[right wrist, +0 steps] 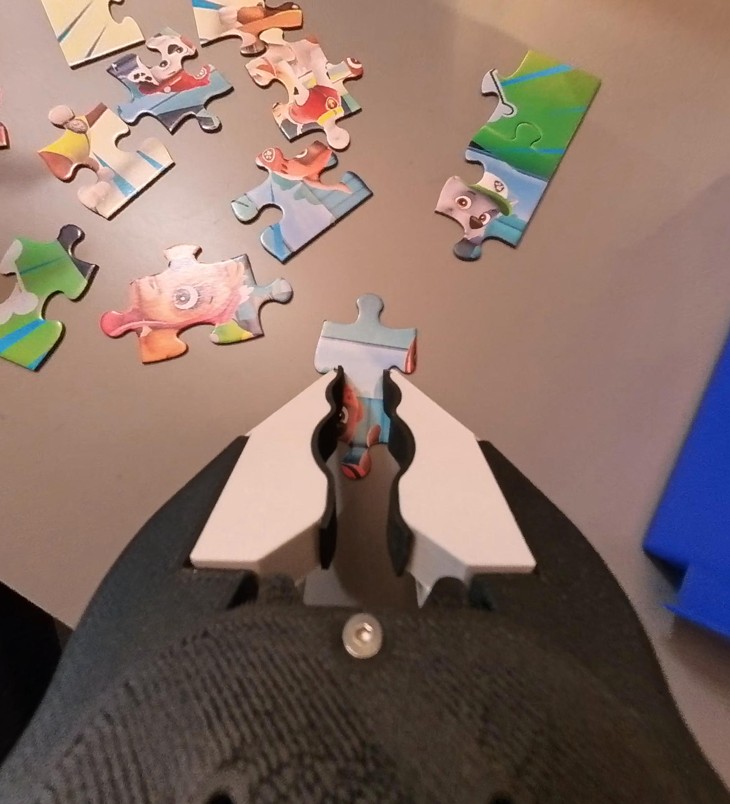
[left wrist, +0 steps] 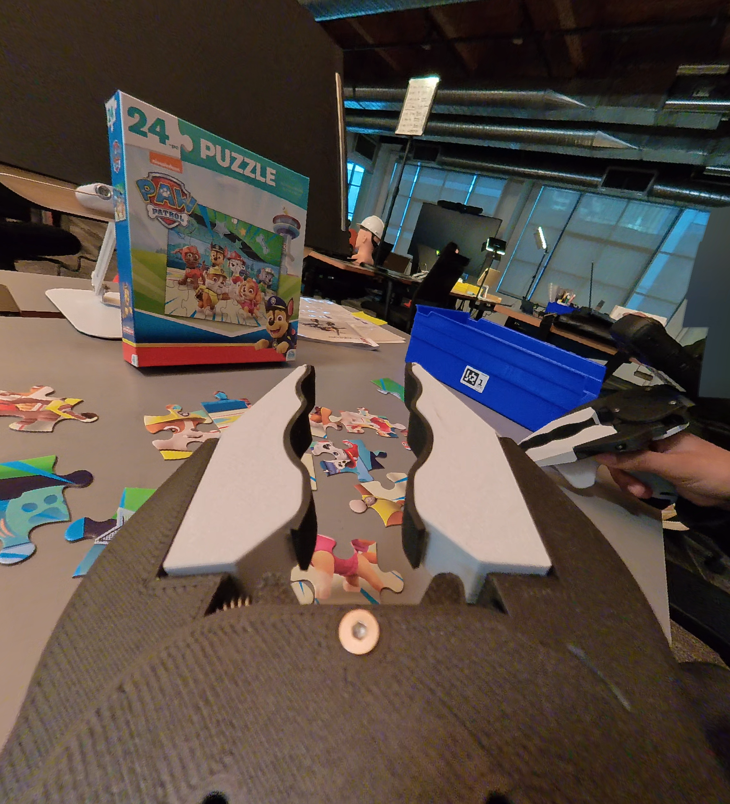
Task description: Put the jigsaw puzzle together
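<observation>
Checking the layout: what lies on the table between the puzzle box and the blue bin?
In the left wrist view, bare grey table and printed paper sheets lie between the puzzle box and blue bin.

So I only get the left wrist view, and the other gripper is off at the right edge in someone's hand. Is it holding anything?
Observer: Yes. The right gripper has its fingertips closed on the narrow waist of a puzzle piece, pale blue with a red character.
Visitor: Is it off the table?
Observer: I cannot tell, but its knob end sticks out past the fingertips.
Visitor: Are any pieces joined yet?
Observer: Yes. Beyond it lies a joined pair, green with a grey pup, locked together on the table.
</observation>
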